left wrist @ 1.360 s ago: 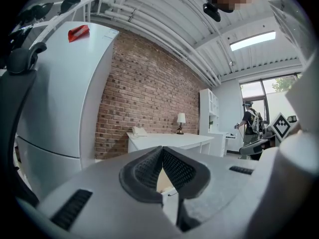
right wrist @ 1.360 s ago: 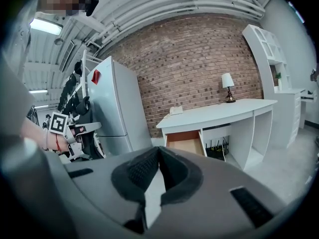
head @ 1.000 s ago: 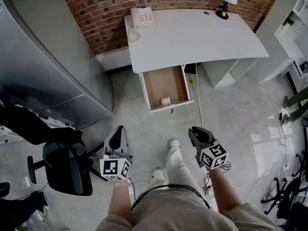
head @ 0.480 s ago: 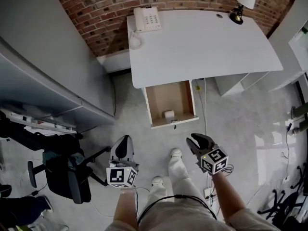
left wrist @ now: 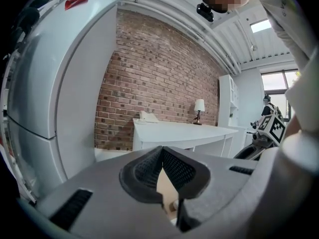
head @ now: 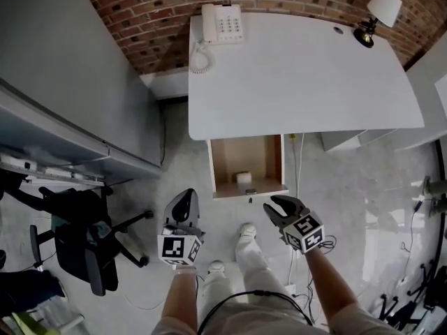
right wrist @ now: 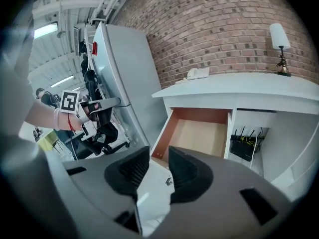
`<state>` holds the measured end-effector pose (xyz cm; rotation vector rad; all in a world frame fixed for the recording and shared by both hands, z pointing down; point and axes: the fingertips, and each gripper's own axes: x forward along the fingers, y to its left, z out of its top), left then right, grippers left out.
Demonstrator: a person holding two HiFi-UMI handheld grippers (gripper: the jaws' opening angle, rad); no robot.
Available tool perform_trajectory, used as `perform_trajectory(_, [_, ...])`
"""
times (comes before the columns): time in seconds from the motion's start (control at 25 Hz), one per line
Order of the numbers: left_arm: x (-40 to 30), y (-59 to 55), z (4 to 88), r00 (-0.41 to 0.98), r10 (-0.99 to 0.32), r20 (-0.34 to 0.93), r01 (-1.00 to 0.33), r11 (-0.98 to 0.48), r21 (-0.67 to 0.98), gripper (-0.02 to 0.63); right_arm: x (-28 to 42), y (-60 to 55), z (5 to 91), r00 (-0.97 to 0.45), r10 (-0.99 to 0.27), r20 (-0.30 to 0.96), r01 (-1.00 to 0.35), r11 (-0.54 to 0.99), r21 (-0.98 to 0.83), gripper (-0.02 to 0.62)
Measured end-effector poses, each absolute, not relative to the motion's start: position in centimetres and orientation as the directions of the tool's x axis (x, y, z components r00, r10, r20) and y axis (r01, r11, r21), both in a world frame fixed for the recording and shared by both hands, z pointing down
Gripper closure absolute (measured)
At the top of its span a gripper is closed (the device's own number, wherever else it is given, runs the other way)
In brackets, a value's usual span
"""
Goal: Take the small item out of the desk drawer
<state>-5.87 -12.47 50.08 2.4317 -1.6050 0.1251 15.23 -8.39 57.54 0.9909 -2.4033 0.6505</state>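
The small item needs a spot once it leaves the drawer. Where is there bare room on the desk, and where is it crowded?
The desk is bare across its middle and front, between the phone at its back left corner and the lamp at the back right. The drawer is bare behind the small item. Crowded: the floor by the chair.

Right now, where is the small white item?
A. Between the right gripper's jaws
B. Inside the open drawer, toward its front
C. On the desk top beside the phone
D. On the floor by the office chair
B: in the head view the small white item lies on the bare floor of the pulled-out drawer, nearer its front panel than the desk.
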Motion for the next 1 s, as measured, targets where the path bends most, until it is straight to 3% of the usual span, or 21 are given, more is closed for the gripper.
perform_trajectory(0.52, [-5.8,-16.3,54.7,0.364,-0.906,0.215,-0.931,-0.344,0.125,0.601,12.3,-13.7,64.0,-0.673,-0.278,0.686,-0.562,0.794,-0.230,0.442])
perform_trajectory(1.0, [-7.0,-18.6,58.9,0.370,-0.908,0.199,-0.926,-0.343,0.157,0.601,9.9,-15.6,71.2,-0.567,-0.137,0.812,-0.423,0.895,-0.145,0.414])
